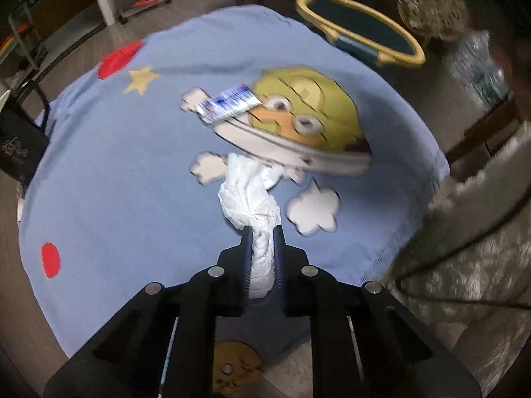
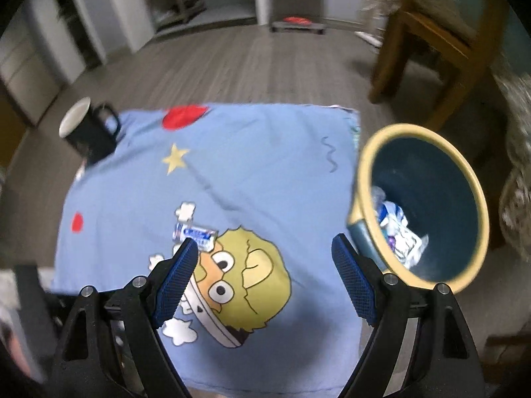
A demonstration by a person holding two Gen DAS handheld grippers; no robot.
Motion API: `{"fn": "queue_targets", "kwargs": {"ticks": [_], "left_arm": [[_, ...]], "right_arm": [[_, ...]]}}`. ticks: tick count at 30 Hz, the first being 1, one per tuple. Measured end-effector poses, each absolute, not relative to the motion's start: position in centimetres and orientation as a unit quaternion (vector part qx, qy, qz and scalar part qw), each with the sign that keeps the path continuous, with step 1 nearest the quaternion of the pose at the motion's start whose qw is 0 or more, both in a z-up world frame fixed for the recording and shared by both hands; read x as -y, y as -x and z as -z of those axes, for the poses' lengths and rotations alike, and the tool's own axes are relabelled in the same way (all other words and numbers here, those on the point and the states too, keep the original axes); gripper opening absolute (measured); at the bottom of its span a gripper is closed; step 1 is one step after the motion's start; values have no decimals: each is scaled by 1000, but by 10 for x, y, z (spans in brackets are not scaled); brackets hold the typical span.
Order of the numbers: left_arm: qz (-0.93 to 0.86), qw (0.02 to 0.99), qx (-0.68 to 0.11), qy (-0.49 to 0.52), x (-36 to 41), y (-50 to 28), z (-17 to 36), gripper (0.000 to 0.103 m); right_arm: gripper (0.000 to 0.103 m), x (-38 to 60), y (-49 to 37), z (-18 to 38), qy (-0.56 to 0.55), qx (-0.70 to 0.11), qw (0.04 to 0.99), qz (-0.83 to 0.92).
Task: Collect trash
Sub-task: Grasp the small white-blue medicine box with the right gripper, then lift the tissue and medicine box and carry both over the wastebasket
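Note:
My left gripper (image 1: 262, 232) is shut on a crumpled white tissue (image 1: 250, 199) and holds it above the blue cartoon blanket (image 1: 132, 172). A blue and white wrapper (image 1: 229, 102) lies on the blanket beyond it, beside the yellow cartoon head. My right gripper (image 2: 265, 245) is open and empty above the blanket, with the same wrapper (image 2: 195, 233) just past its left fingertip. A dark bin with a yellow rim (image 2: 371, 152) stands to the right of the blanket and holds several pieces of trash (image 2: 398, 229). The bin (image 1: 335, 3) also shows far right in the left wrist view.
A black mug (image 2: 91, 132) stands at the blanket's far left corner; it also shows in the left wrist view (image 1: 16, 139). A wooden chair (image 2: 428, 49) stands behind the bin. A person in a fuzzy garment (image 1: 464, 248) is at the right. A brown cartoon shape (image 1: 232, 368) lies on the floor.

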State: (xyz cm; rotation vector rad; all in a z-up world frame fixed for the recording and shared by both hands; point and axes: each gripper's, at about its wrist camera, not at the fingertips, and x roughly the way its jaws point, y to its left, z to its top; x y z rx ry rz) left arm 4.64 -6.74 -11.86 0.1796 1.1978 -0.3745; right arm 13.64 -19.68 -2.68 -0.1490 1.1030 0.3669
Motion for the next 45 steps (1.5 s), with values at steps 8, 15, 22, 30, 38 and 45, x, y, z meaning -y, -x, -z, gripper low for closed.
{"fn": "queue_targets", "kwargs": {"ticks": [8,15,22,30,38,45], "left_arm": [[108,835,-539,-19,19,-84,101,12],[75,835,-544,23,-6,-96,107,12],[57,830,-552,54,-22,-105,119,12],[58,828,-556,53,-22,-105,121,12],[82,840,-535,40,-6,-107,98,12],[151,860,-488,-7,57,-119,47,12]], "right_arm": [[83,147,-140,62,115,-534,806,-229],[83,113,-148,103,143,-554,781,-249],[81,93,-147,126,189,-555,761,-277],[63,91,-147,128,191,-556,755,-291],[63,117,-155,101,137,-559,774,-263],[63,213,-171,29,66,-546,816,-179]]}}
